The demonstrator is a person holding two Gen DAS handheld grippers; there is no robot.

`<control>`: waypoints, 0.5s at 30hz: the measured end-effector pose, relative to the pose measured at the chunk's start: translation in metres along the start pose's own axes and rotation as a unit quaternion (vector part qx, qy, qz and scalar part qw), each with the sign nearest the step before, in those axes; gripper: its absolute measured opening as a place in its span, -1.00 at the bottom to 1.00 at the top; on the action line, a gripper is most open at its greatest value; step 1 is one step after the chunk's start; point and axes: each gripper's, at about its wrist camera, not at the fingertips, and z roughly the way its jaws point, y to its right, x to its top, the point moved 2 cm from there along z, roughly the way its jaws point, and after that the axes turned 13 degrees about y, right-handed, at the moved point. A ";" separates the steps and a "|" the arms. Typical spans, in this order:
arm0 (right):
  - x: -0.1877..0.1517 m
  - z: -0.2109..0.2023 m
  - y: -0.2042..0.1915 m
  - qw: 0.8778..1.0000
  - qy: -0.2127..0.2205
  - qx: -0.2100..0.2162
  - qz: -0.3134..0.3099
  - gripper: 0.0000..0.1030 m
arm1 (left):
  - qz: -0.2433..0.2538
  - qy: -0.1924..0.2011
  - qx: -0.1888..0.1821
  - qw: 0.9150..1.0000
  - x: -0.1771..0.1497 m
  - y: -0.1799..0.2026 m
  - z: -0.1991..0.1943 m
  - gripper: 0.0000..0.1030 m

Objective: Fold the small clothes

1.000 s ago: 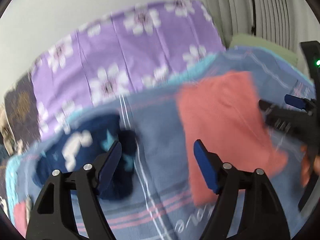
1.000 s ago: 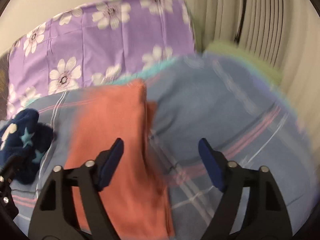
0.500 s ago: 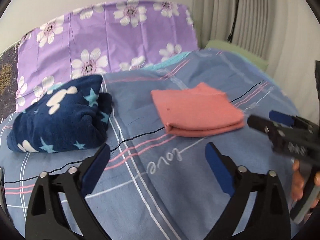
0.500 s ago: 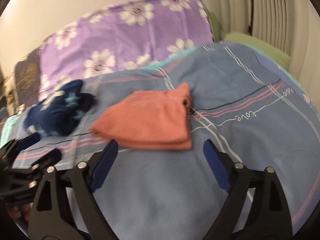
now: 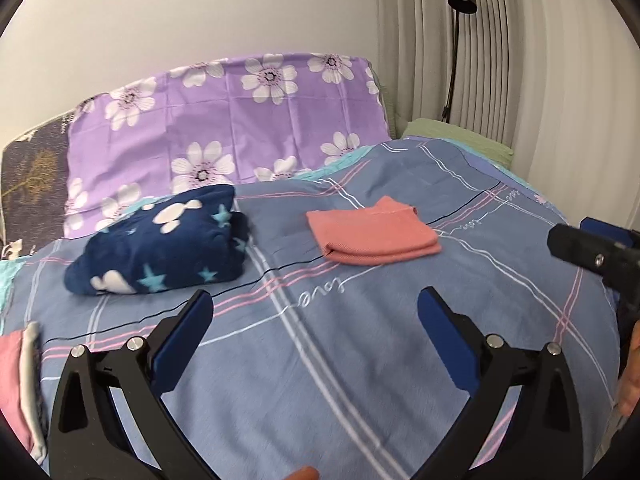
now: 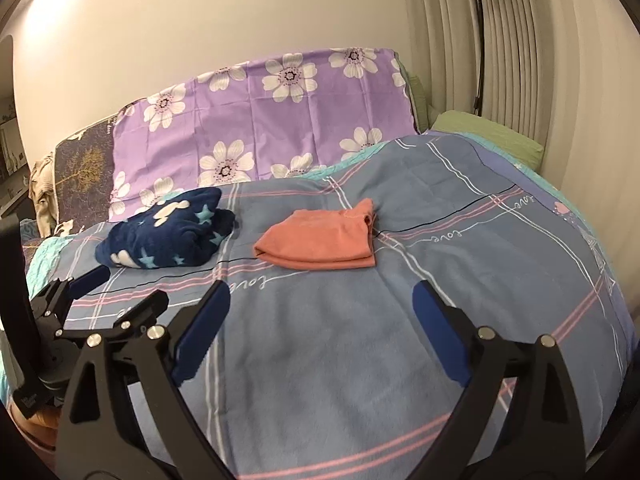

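The left gripper [image 5: 314, 328] and right gripper [image 6: 320, 326] are both hanging spread wide, gripping nothing, above the blue plaid duvet [image 5: 360, 360], where the word "love" is showing in white script. The folded coral garment [image 5: 374, 236] is lying mid-bed beside a navy star-print fleece [image 5: 160, 246], while a pink-and-white item [image 5: 18, 380] is getting cut off at the left edge.
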 end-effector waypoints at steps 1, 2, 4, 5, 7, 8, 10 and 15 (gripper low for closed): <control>-0.002 -0.006 -0.001 1.000 0.000 0.000 0.000 0.83 | 0.001 0.000 0.006 1.000 -0.002 -0.002 -0.009 0.97; -0.004 -0.012 -0.004 1.000 0.000 0.001 -0.002 0.84 | 0.000 0.000 0.011 1.000 -0.004 -0.004 -0.014 0.97; -0.008 -0.020 -0.010 1.000 -0.001 0.006 -0.007 0.84 | -0.003 -0.002 0.018 1.000 -0.008 -0.008 -0.031 0.97; -0.010 -0.022 -0.012 1.000 -0.002 0.009 -0.008 0.85 | -0.004 -0.002 0.019 1.000 -0.009 -0.010 -0.037 0.97; -0.015 -0.030 -0.019 1.000 -0.004 0.019 -0.010 0.86 | -0.006 -0.003 0.023 1.000 -0.012 -0.013 -0.052 0.97; -0.017 -0.032 -0.021 1.000 -0.005 0.022 -0.010 0.86 | -0.005 -0.003 0.026 1.000 -0.014 -0.014 -0.058 0.97; -0.023 -0.035 -0.026 1.000 -0.008 0.026 -0.012 0.87 | -0.002 -0.003 0.033 0.999 -0.017 -0.014 -0.071 0.97; -0.030 -0.040 -0.034 0.999 -0.010 0.026 -0.022 0.87 | 0.007 0.005 0.054 0.999 -0.023 -0.012 -0.095 0.97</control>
